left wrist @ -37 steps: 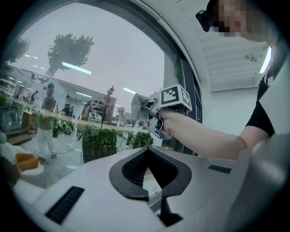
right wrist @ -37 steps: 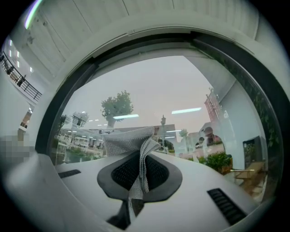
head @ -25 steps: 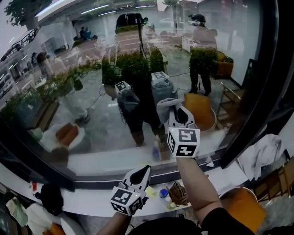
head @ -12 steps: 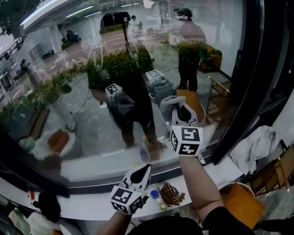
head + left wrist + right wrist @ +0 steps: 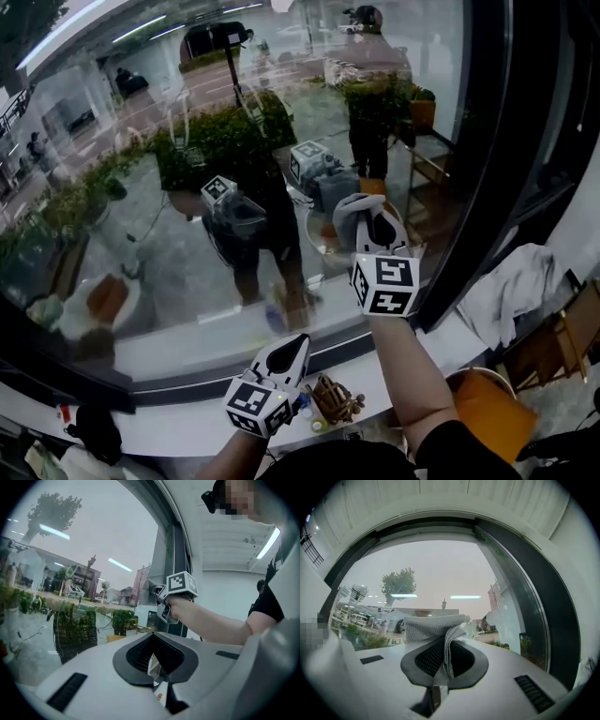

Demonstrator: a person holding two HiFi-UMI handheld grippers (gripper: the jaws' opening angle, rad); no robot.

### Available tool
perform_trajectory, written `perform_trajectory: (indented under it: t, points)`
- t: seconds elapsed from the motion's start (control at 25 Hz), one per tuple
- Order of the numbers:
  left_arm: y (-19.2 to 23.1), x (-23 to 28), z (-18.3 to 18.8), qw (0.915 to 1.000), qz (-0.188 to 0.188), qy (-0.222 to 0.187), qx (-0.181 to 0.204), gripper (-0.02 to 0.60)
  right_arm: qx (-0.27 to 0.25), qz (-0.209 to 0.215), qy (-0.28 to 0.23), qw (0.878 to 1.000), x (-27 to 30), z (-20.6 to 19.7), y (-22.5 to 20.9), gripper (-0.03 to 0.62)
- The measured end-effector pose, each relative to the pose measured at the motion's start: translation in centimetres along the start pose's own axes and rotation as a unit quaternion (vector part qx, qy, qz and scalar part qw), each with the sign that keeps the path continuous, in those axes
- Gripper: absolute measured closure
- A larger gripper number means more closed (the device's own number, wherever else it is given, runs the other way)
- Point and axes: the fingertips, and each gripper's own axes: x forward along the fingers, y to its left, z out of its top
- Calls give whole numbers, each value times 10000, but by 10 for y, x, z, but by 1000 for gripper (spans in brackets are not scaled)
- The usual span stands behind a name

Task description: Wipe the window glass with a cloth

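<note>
My right gripper is raised against the window glass and is shut on a grey cloth, which presses on the pane close to the black window frame. In the right gripper view the grey cloth sticks up, bunched, from between the shut jaws of the right gripper, with the glass right ahead. My left gripper hangs low over the sill, shut and holding nothing. In the left gripper view the left gripper points at the pane, and the right gripper's marker cube shows above it.
A white sill runs under the window, with small bottles and a brown object on it. A white fabric lies to the right, and an orange stool stands below it. The glass shows reflections of me and both grippers.
My right gripper has carried the cloth to the right along the glass, closer to the black frame. The left gripper has stayed low by the sill.
</note>
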Motion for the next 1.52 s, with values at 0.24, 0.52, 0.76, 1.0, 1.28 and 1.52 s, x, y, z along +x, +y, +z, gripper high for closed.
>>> perform_trajectory:
  t: [0.24,0.52,0.76,1.0,1.28,1.52]
  points:
    - [-22,41,-5,9999,-161,58,-19,574,7,-222,98,9997,1,-13,-58,559]
    - [-43,82,-11,9995,-295,109,-29,574,35,-504,170,9986,1,-26,-123,559]
    - [-52,109,-13,9993,-358,127,-42,574,11,-635,158,9979,3,-30,-157,559]
    - [-61,124,-13,9991,-391,150,-48,574,-32,-640,151,9978,2,-32,-171,559]
    - [-59,129,-12,9994,-305,153,-28,574,-51,-574,99,9983,5,-34,-173,559]
    - [-55,119,-9,9997,-185,129,-2,574,31,-556,105,9984,4,-34,-170,559]
